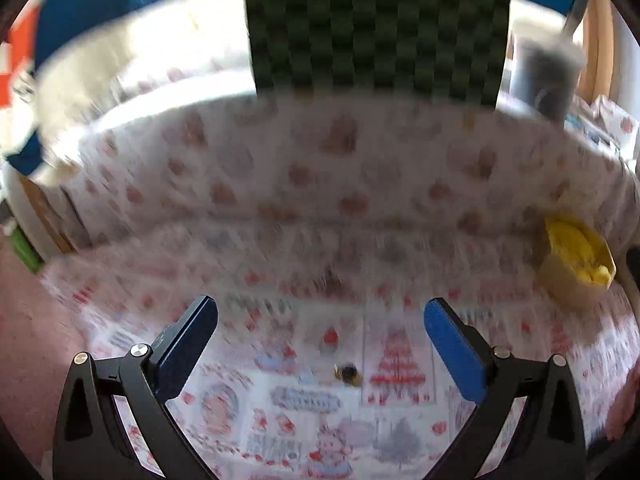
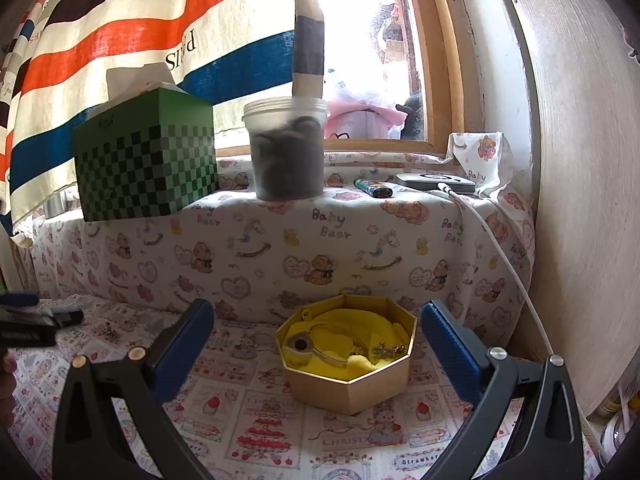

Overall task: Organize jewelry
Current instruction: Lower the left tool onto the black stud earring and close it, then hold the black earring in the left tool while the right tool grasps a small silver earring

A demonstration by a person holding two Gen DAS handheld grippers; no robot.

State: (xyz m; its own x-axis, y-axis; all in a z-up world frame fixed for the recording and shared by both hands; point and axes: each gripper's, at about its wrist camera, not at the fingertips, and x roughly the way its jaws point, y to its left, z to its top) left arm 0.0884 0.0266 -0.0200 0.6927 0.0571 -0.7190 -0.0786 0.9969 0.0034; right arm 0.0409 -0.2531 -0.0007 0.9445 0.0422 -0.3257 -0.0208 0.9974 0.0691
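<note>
Gold card, octagonal and lined with yellow cloth: the open jewellery box (image 2: 348,364) sits on the printed tablecloth (image 2: 240,412) directly between the wide-spread blue pads of the right gripper (image 2: 318,344), which holds nothing. Inside it lie a silver bangle with a round dark-centred piece (image 2: 304,346) and a small tangle of gold chain (image 2: 386,349) (the pieces are too small to tell apart further). The step in hand looks like fetching another piece: the left gripper (image 1: 320,346), jaws wide apart and empty, points down at a small dark-and-gold trinket (image 1: 347,374) lying loose on the cloth between its pads, well apart from the box at the right edge of that blurred view. The next move calls for lowering the pads around the trinket and closing gently, since it is tiny and lies flat. Behind, on the covered ledge, a lidless clear plastic tub (image 2: 286,148) holds dark contents I cannot identify, beside a green chequered tissue box (image 2: 144,160)
</note>
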